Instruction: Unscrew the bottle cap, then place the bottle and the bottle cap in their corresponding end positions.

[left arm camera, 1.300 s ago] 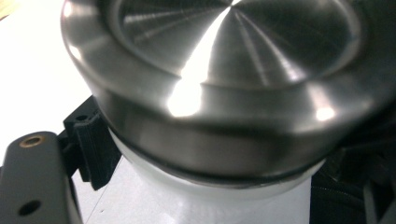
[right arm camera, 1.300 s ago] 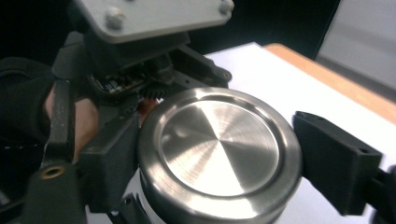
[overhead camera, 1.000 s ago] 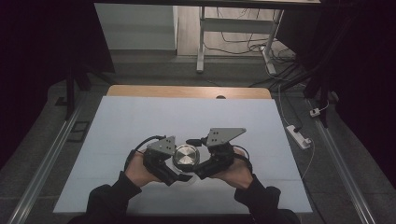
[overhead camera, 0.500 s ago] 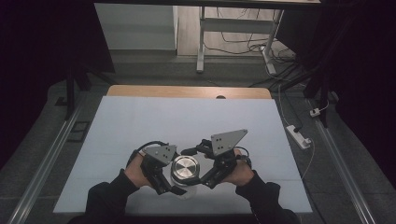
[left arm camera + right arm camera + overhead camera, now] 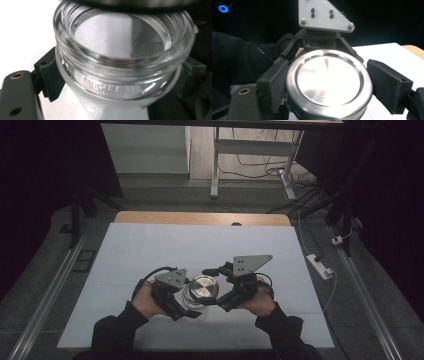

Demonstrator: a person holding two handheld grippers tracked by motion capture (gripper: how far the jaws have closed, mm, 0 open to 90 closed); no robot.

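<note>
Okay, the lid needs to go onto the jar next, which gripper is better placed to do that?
The right gripper. Its jaws grip the metal lid just above the glass jar, so it likely only needs to lower it. The left gripper is clamped around the jar's body, better kept steadying it.

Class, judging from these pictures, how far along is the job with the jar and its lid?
Done: the left claw grips the glass jar below its threaded neck, and the right claw clamps the metal lid. In hand: the lid hovers just above the open mouth, not seated. Left: either screwing it on or carrying it away; the pictures don't settle which.
</note>
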